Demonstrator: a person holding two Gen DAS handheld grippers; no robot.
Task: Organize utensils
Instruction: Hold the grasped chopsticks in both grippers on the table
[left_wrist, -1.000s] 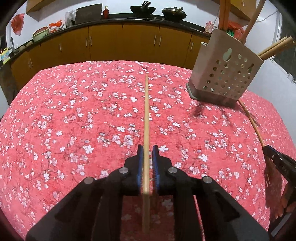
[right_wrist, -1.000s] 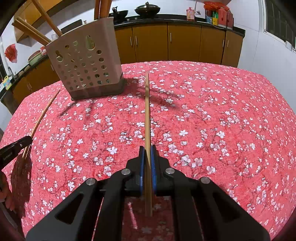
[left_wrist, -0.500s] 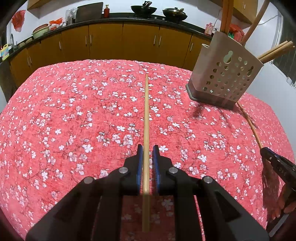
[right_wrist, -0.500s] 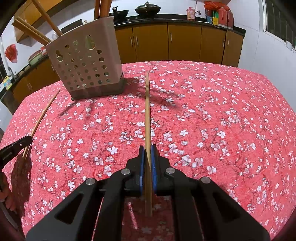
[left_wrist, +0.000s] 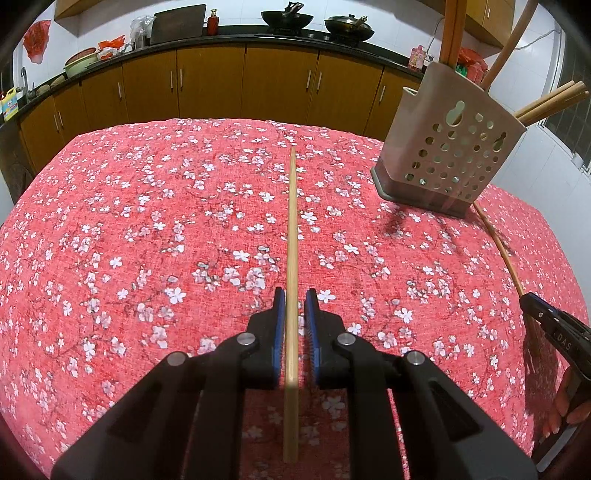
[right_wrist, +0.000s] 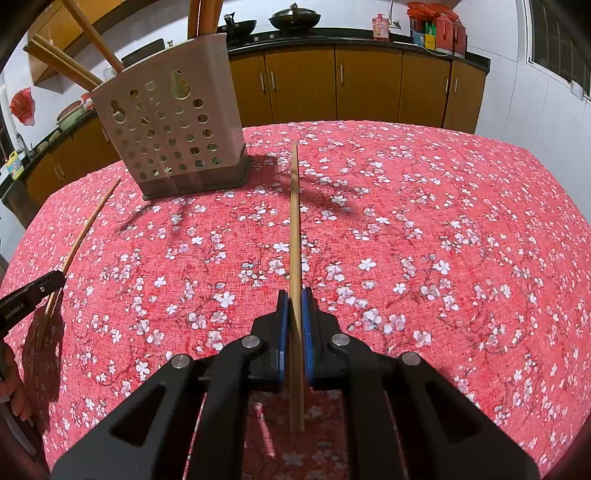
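A red flowered surface (left_wrist: 129, 240) fills both views, with brown cabinets (left_wrist: 221, 88) behind its far edge. Near that far edge stands a perforated utensil holder (left_wrist: 448, 147), already carrying several wooden sticks and handles that lean out of its top.

The left tongs (left_wrist: 295, 306) grip one chopstick (left_wrist: 292, 236) between their blue pads, the stick running straight ahead over the cloth. The right tongs (right_wrist: 294, 306) are clamped on a second chopstick (right_wrist: 294, 229) the same way. Neither stick is in the holder yet.

The step in hand looks like carrying each stick to the holder. To do it well, I would tip each stick upright before lowering it, aim for a gap between the sticks already leaning there, and take the hands one at a time so the long ends do not cross. The grip sits near the back of each stick, so the far tip may swing; a slow approach should help.

The left view shows the holder on its right, the right tongs at the right edge, and the woks (left_wrist: 284, 16) on the counter. The right view shows the holder on its left, the window wall (right_wrist: 554, 44), and the left tongs with fingertips (right_wrist: 14, 398) at the lower left corner.
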